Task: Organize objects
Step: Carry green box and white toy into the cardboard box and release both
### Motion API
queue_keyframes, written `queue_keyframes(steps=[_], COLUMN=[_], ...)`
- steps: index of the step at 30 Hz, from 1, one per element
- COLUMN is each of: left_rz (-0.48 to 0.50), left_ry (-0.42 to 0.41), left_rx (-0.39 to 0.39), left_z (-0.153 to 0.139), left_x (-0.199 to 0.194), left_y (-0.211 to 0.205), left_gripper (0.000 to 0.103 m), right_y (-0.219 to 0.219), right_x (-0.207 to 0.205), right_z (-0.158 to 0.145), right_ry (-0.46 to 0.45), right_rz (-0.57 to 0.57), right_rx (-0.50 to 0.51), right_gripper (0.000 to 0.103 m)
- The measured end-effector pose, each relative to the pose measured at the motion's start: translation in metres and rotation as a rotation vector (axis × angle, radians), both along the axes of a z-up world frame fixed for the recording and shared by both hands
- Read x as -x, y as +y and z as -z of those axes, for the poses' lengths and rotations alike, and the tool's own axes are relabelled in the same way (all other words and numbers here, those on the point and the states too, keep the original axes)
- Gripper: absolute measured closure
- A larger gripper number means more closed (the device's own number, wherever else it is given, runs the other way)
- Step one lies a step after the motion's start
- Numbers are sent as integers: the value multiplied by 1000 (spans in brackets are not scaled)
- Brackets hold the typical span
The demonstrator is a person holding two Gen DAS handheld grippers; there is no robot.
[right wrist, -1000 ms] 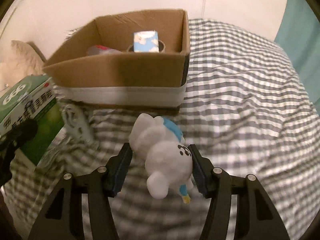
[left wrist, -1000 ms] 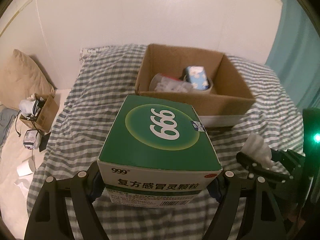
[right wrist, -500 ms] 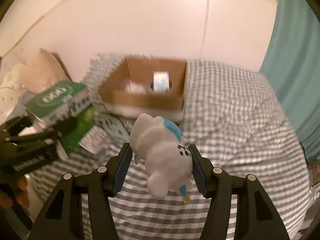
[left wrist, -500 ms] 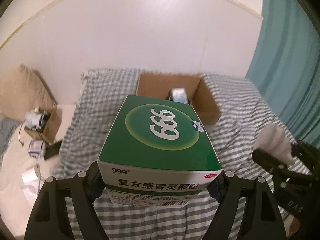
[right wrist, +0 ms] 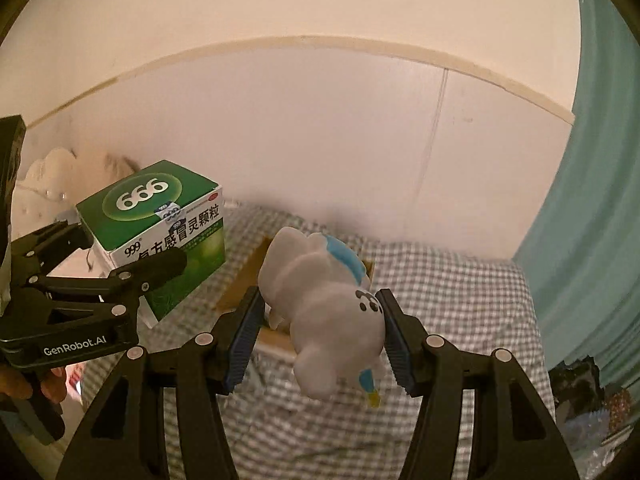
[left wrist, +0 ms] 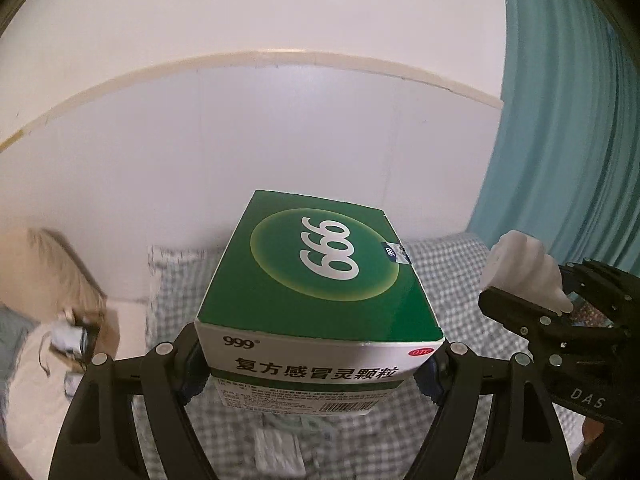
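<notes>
My left gripper [left wrist: 314, 364] is shut on a green and white "999" medicine box [left wrist: 316, 280], held high above the checked bed [left wrist: 452, 280]. The same box [right wrist: 160, 216] shows at the left of the right wrist view, clamped in the left gripper [right wrist: 120, 256]. My right gripper [right wrist: 320, 332] is shut on a white plush toy [right wrist: 328, 316] with blue markings. The toy [left wrist: 524, 272] also appears at the right of the left wrist view. A cardboard box [right wrist: 248, 284] lies on the bed far below, mostly hidden behind the toy.
A white wall [left wrist: 280, 140] fills the upper part of both views. A teal curtain [left wrist: 568, 120] hangs on the right. A beige pillow [left wrist: 48, 268] and a small cluttered carton [left wrist: 84, 336] sit left of the bed. Dark clutter [right wrist: 588, 396] lies at the bed's right edge.
Both grippers have risen well above the bed with their loads. The cardboard box has shrunk and dropped out of the left wrist view. More wall and curtain are now in sight.
</notes>
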State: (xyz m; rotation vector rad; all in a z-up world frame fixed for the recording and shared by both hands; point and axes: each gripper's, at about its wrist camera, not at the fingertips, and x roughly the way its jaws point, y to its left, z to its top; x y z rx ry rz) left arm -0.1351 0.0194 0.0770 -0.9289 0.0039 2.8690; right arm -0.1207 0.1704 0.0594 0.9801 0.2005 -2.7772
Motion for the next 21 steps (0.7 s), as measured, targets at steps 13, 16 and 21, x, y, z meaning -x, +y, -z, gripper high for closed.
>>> queue_keyframes(steps=[13, 16, 21], left_rz=[4, 11, 21], left_ry=[-36, -90, -170], left_rx=[49, 81, 68], left_z=[55, 89, 137], left_x=[107, 125, 150], left_y=[4, 5, 7], left_gripper=[21, 21, 21], right_y=[-3, 0, 11], right_x=[113, 138, 169], right_z=[14, 52, 120], right_ry=[23, -40, -149], right_rz=[-15, -12, 10], right_rx=[63, 86, 94], right_gripper=[46, 46, 46])
